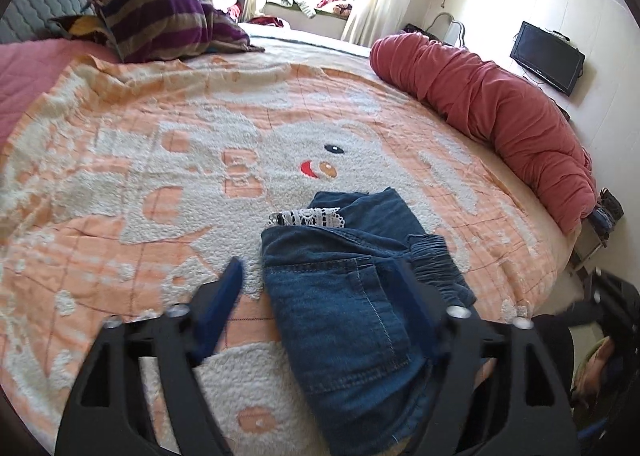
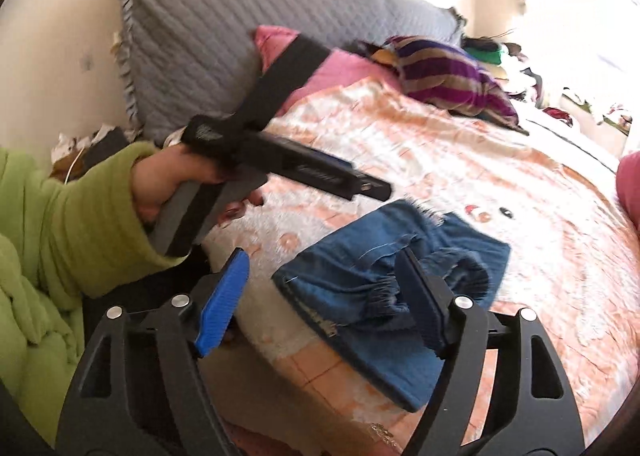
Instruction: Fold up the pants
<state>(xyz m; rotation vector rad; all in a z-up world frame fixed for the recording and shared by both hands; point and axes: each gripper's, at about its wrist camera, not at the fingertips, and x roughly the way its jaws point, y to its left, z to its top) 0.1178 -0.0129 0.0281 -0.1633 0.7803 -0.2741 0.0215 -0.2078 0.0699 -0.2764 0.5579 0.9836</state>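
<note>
The blue denim pants (image 1: 344, 312) lie folded into a compact bundle on the orange and white blanket (image 1: 160, 160), with white lace trim (image 1: 308, 216) showing at the far end. My left gripper (image 1: 320, 276) is open and empty, just above the bundle's near end; its blue fingers (image 1: 224, 296) straddle the bundle's left half. In the right wrist view the pants (image 2: 380, 280) lie near the bed's front edge. My right gripper (image 2: 324, 268) is open and empty over them. The left gripper (image 2: 372, 188), held by a hand in a green sleeve, hovers above the pants' far side.
A rolled red quilt (image 1: 500, 108) lies along the bed's right edge. A striped purple pillow (image 1: 160, 16) and a grey quilted cushion (image 2: 240, 24) sit at the head. A pink pillow (image 2: 340, 68) lies beside them. A TV (image 1: 548, 56) stands on the right.
</note>
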